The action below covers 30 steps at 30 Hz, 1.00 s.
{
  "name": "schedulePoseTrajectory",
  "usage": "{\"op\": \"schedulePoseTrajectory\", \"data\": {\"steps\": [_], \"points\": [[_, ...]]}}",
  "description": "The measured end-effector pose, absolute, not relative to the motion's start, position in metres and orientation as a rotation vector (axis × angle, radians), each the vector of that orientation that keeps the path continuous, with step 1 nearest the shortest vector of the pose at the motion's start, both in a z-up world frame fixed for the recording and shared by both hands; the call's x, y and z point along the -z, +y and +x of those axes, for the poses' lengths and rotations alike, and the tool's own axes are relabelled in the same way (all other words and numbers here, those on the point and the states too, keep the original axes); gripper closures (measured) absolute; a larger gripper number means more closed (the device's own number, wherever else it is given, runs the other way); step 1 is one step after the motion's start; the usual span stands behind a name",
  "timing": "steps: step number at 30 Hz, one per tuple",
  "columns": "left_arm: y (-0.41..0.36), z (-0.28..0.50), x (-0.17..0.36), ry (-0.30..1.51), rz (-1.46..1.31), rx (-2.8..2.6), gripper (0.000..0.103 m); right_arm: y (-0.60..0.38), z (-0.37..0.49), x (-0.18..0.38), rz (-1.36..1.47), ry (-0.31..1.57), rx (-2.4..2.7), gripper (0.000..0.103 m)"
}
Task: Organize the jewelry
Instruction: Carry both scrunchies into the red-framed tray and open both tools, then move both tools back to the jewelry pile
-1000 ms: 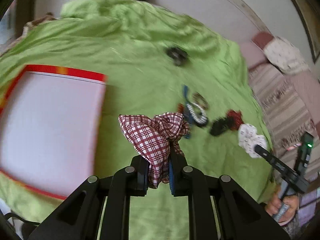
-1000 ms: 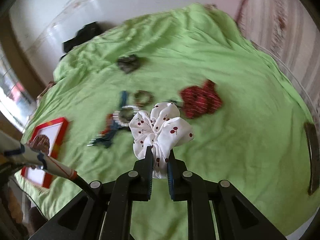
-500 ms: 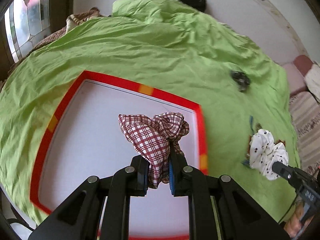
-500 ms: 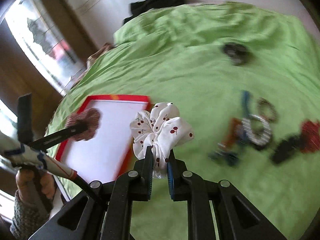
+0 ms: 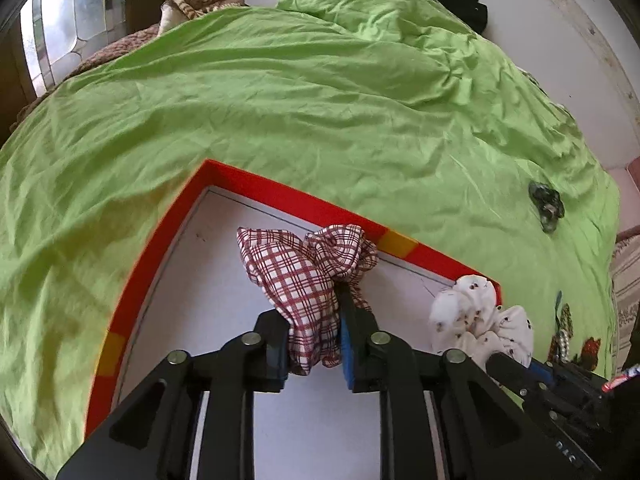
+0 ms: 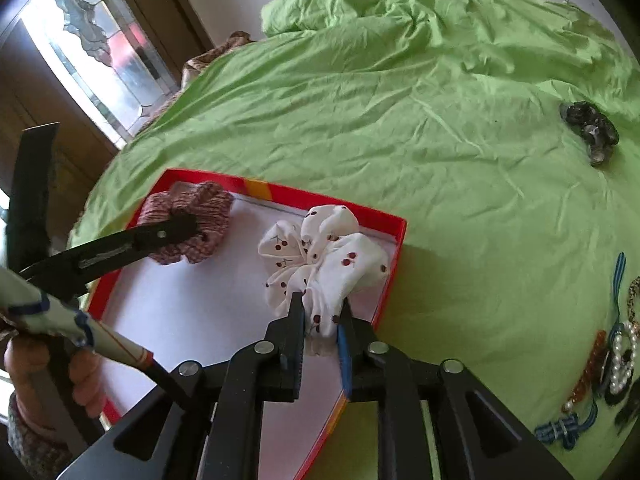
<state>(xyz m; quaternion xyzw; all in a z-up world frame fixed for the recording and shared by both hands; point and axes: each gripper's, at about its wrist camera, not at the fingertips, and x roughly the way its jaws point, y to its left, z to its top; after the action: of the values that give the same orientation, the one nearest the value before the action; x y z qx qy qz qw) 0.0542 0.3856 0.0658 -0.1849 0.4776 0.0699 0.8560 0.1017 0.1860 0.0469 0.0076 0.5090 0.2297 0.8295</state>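
You are working over a bed covered in a wrinkled green sheet. On it lies a red-rimmed white tray, a dark scrunchie well apart from it, and a cluster of beaded bracelets and blue bands near the right edge.

Your left gripper and right gripper are matte black linkages with round silver pivot screws and blue pads inside the fingers. Your left hand wears a mottled knit cuff, beside a white, blue-banded, red-tipped handle.
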Motion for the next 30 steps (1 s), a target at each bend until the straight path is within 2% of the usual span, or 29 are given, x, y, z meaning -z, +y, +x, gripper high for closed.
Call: {"op": "schedulePoseTrajectory", "data": {"steps": [2,3,6,10,13,21,24,30], "points": [[0.386,0.053,-0.067,0.991,-0.380,-0.153,0.071,0.186,0.104,-0.047,0.014,1.063,-0.477,0.077],[0.386,0.051,-0.069,0.986,-0.380,-0.152,0.068,0.187,0.104,-0.049,0.012,1.056,-0.480,0.069],[0.384,0.045,-0.077,0.975,-0.388,-0.148,0.065,0.187,0.101,-0.056,0.002,1.021,-0.488,0.057],[0.375,0.025,-0.100,0.935,-0.386,-0.168,0.059,0.175,0.085,-0.074,-0.003,0.988,-0.492,0.056],[0.360,0.003,-0.120,0.898,-0.351,-0.190,0.048,0.157,0.066,-0.087,0.004,0.962,-0.485,0.050],[0.289,-0.050,-0.157,0.847,-0.242,-0.163,0.019,0.074,0.003,-0.101,0.023,0.935,-0.404,0.046],[0.256,-0.063,-0.161,0.848,-0.205,-0.128,0.014,0.026,-0.023,-0.095,0.069,0.942,-0.326,0.045],[0.192,-0.074,-0.152,0.916,-0.157,-0.009,0.014,-0.067,-0.064,-0.077,0.144,0.968,-0.155,0.045]]}}
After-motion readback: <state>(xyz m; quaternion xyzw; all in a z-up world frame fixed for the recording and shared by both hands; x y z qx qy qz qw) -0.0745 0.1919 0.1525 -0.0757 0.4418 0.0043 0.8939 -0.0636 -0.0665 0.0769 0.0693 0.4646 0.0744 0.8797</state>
